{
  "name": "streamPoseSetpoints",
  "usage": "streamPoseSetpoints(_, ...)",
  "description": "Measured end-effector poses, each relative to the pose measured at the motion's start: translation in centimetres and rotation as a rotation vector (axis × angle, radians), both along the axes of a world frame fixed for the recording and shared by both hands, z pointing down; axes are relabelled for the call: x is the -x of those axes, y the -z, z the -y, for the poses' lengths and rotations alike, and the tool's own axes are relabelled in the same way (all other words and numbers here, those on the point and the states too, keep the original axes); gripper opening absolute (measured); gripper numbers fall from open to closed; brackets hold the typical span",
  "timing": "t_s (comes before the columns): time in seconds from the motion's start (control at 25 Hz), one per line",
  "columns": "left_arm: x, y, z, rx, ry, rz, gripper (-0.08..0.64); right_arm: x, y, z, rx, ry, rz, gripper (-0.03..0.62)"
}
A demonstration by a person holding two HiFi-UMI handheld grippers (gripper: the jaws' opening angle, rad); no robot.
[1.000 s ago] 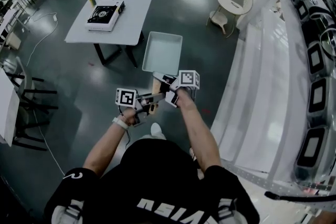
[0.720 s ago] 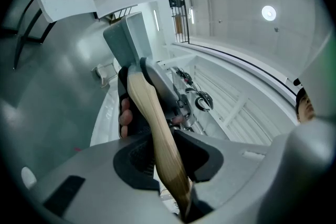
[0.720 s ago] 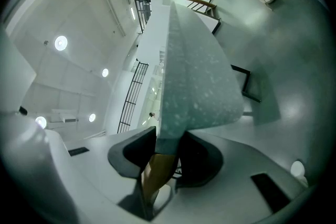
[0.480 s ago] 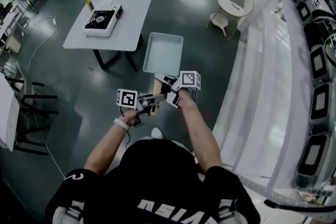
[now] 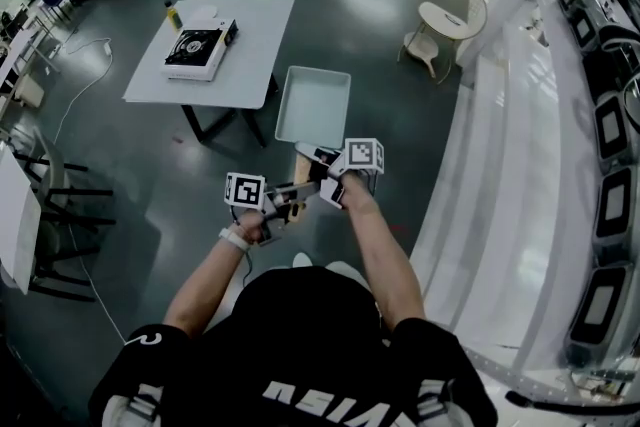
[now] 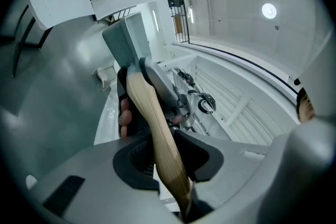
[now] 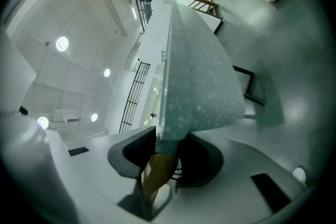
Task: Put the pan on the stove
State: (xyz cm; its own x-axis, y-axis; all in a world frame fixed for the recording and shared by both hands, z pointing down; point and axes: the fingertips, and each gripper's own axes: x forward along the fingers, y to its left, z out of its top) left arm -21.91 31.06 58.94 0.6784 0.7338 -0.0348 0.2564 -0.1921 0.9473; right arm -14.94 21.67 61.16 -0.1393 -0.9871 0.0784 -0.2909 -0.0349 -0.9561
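Note:
A square grey pan point(image 5: 313, 103) with a wooden handle point(image 5: 304, 155) hangs in the air over the dark floor, held by both grippers. My left gripper point(image 5: 285, 203) is shut on the handle's near end; in the left gripper view the handle point(image 6: 157, 128) runs up between the pads of that gripper point(image 6: 168, 157) towards the pan point(image 6: 126, 42). My right gripper point(image 5: 325, 173) is shut on the handle where it joins the pan, with the pan point(image 7: 194, 76) filling the view above the right gripper point(image 7: 165, 157). The black stove point(image 5: 200, 43) sits on a white table point(image 5: 255, 40) ahead to the left.
A yellow-topped bottle point(image 5: 172, 13) stands beside the stove. A round wire chair point(image 5: 447, 15) stands ahead to the right. A long white counter point(image 5: 520, 165) runs along the right side. Black chairs point(image 5: 50, 215) stand at the left, and a cable point(image 5: 80, 75) lies on the floor.
Both grippers keep their hold on the pan's handle. The grippers and pan have slid slightly lower and rightward in the head view, and the table has shifted a little.

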Motion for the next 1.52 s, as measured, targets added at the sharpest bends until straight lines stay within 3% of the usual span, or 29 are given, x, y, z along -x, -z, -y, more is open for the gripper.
streamPoseSetpoints(0.56,-1.8,-0.7,1.6,-0.005,0.003,0.031,0.086,-1.6,-0.2,1.8,-0.021,0.019,0.023,0.11)
streamPoseSetpoints(0.72,-3.1,-1.0,2.1,-0.045,0.013,0.033,0.084,-2.8,-0.4,2.0,-0.011,0.018,0.016,0.11)
streamPoseSetpoints(0.88,-4.6,-0.9,2.0,0.001,0.016,0.047,0.084,-4.3,-0.6,2.3,-0.009,0.023,0.028,0.11)
streamPoseSetpoints(1.12,-9.2,-1.1,2.3,0.006,0.03,0.041,0.084,-8.8,-1.0,2.9,-0.002,0.054,0.003,0.11)
streamPoseSetpoints(1.52,-20.0,-1.0,3.3,-0.01,0.074,0.059,0.081,-19.1,-0.5,3.8,0.012,0.096,0.015,0.11)
